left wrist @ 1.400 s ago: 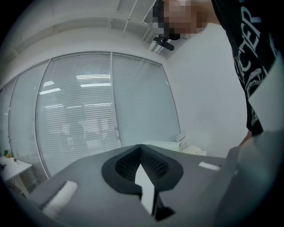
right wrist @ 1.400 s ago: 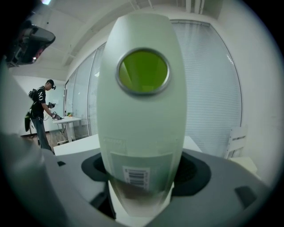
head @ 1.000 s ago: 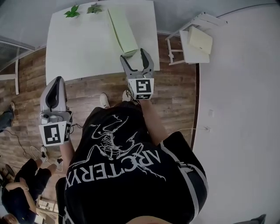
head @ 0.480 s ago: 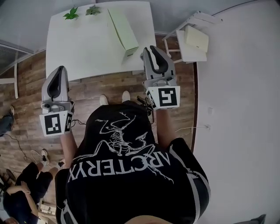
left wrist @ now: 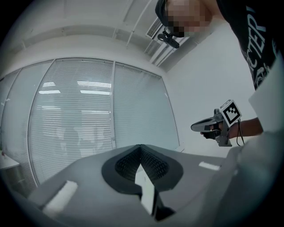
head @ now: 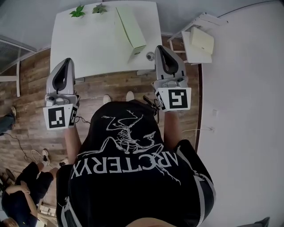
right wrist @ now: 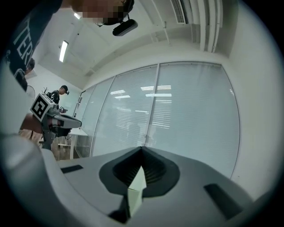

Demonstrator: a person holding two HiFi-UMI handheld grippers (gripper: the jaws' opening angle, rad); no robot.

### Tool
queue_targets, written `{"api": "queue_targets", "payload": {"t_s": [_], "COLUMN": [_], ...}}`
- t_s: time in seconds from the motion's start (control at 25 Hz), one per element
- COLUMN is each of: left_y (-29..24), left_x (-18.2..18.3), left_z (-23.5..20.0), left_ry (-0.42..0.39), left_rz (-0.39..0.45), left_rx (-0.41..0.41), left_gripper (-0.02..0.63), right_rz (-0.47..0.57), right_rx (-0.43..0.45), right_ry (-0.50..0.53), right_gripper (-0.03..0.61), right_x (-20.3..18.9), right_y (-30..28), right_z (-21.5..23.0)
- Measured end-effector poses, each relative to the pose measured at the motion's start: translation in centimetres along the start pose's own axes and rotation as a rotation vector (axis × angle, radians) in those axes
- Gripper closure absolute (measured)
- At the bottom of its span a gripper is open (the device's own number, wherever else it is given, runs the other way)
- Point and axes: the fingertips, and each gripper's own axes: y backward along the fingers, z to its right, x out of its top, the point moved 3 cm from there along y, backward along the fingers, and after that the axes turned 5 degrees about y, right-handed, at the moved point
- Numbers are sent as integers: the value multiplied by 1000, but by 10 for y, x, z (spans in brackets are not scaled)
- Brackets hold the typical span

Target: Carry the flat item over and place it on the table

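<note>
The flat item [head: 131,27], a long pale green box, lies on the white table [head: 88,44] near its right edge, with one end at the front edge. My right gripper [head: 160,47] hangs shut and empty just off the table's front right corner, apart from the box. Off the table's front left, my left gripper [head: 67,60] is also shut on nothing, over the wooden floor. In the left gripper view the jaws [left wrist: 141,147] meet, with the right gripper [left wrist: 217,126] beyond them. The right gripper view shows closed jaws [right wrist: 142,149] and the left gripper [right wrist: 55,119].
Two small green plants [head: 77,11] stand at the table's far edge. A white chair [head: 195,31] with a pale box on it stands right of the table, by the white wall. A person [head: 17,195] crouches on the floor at lower left. Glass walls with blinds [left wrist: 88,115] fill both gripper views.
My right gripper held the pale green item, set it on the table, let go, drew back to the right and shut. My left gripper rose slightly.
</note>
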Motion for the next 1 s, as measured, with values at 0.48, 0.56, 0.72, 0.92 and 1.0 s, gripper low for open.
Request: {"api": "queue_targets", "payload": {"t_s": [0.48,0.56,0.72,0.92,1.0], "left_y": [2,2,1,0,-1], "left_x": [2,1,1,1,2], "left_z": [7,7,9,9,9], "left_ry": [-1,-2,-3,-2,-2], "left_rz": [-4,-6,-5,-3,-3], "left_rx": [-11,-10,-13,-10,-9], "left_gripper": [603,603,603,603,603], "right_rz": [8,6,8,7,7], "right_rx": [-1,-1,-3,-6,-8], "right_ry": [-22,-24,-25,-20,-19], "right_gripper": [566,566,566,567,568], "right_x": [6,4,4,3,4], "right_y": [1,1,1,0,-1], "right_z": [5,5,6,8,10]}}
